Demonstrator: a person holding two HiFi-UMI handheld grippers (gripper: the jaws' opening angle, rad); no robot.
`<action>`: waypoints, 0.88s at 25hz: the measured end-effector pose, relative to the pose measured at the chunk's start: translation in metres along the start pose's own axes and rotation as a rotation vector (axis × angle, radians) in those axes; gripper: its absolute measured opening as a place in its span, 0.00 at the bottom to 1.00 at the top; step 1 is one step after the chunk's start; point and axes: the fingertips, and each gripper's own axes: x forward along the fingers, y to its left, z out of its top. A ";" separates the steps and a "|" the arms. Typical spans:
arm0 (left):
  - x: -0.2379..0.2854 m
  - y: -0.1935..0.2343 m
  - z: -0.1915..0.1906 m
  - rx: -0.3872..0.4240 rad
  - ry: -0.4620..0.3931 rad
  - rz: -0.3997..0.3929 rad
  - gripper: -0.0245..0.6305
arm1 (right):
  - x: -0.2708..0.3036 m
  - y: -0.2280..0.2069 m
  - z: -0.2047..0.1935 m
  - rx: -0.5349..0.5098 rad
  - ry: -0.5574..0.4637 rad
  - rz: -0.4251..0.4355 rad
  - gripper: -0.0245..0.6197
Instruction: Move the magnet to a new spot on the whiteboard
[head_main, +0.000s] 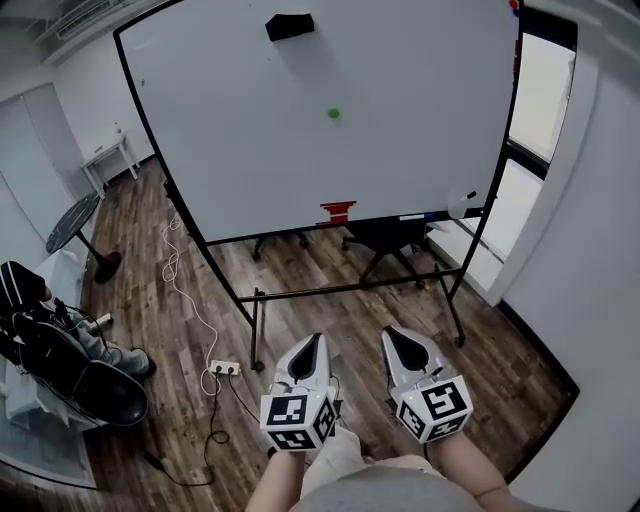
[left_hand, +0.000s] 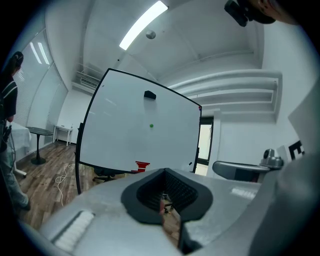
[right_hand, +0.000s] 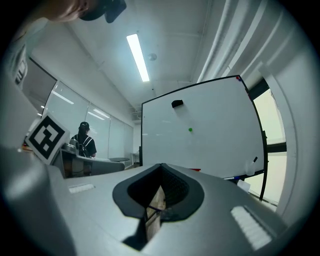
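Note:
A small green magnet (head_main: 333, 113) sticks near the middle of the tilted whiteboard (head_main: 240, 130), well ahead of both grippers. It also shows as a green dot, the magnet (left_hand: 151, 126) in the left gripper view and the magnet (right_hand: 190, 130) in the right gripper view. My left gripper (head_main: 318, 338) and right gripper (head_main: 392, 333) hang side by side low over the wood floor, far short of the board. Each has its jaws shut with nothing between them. Both point toward the board, the left gripper (left_hand: 161, 200) and the right gripper (right_hand: 155, 200) alike.
A black eraser (head_main: 290, 26) clings near the board's top. A red object (head_main: 338, 211) and markers lie on its tray. An office chair (head_main: 385, 240) stands behind the board's frame. A power strip (head_main: 225, 368) with cable lies on the floor. A person (head_main: 60, 350) sits at left.

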 end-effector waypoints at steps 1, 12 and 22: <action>0.001 0.000 -0.003 -0.003 0.005 0.003 0.04 | -0.001 -0.001 0.000 0.010 -0.006 0.000 0.03; 0.020 0.009 -0.003 -0.011 0.013 0.004 0.04 | 0.021 -0.015 -0.010 0.041 0.006 -0.011 0.04; 0.097 0.048 0.009 -0.019 0.009 -0.009 0.04 | 0.098 -0.051 -0.011 0.023 0.002 -0.028 0.04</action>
